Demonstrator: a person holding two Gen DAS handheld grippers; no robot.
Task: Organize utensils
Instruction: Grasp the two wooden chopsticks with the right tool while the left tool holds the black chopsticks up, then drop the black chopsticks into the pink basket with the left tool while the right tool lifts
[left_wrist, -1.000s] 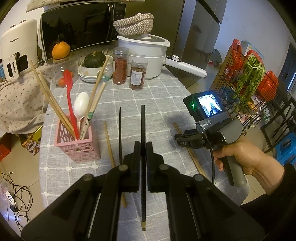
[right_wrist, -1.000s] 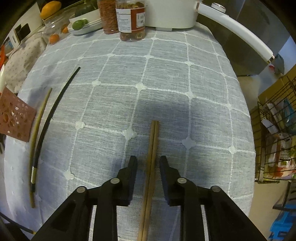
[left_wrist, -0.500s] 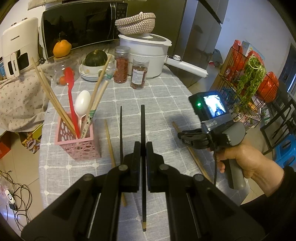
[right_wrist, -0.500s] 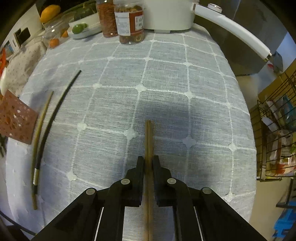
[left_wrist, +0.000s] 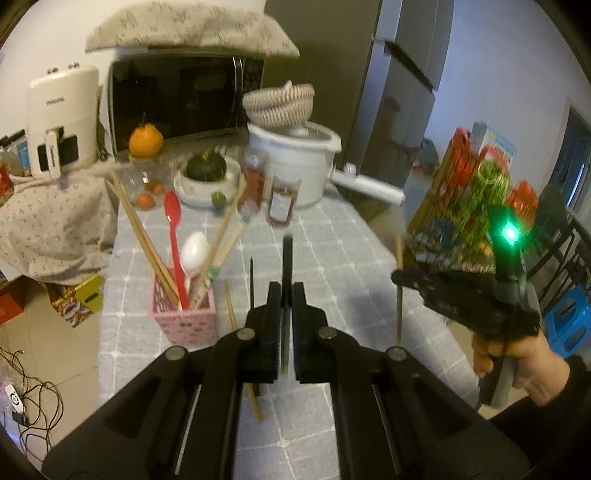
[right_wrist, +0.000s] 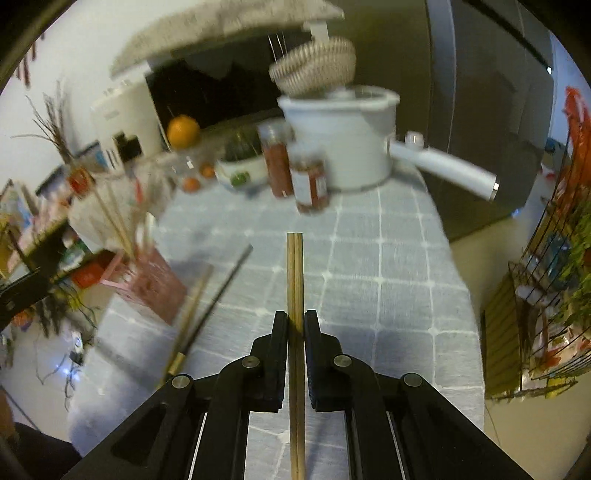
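- The right hand-held gripper (right_wrist: 295, 325) is found clenched on a pair of wooden chopsticks (right_wrist: 294, 273); a second ago its jaws stood apart with the pair lying between them on the surface (right_wrist: 388, 295).
- The pair has since been lifted clear of the cloth and is carried along the line of the fingers, its far end out in front.
- The left hand-held gripper (left_wrist: 284, 306) remains clenched on a black chopstick (left_wrist: 287, 258), as it was a second ago, and has been raised a little.
- It is judged that both picks are done and that delivery to the pink holder (left_wrist: 184, 317) is the step in hand.
- The holder stands at the left of the surface and already carries chopsticks, a red spoon (left_wrist: 172, 221) and a white spoon (left_wrist: 195, 251).
- One black chopstick (left_wrist: 251, 284) and one wooden chopstick (left_wrist: 229, 304) are left lying beside the holder.
- Both views are blurred by motion; the holder's free space cannot be made out.
- The near ends of the held items are hidden by the gripper bodies.
- The right hand-held gripper's fingertips are smeared in the left view.
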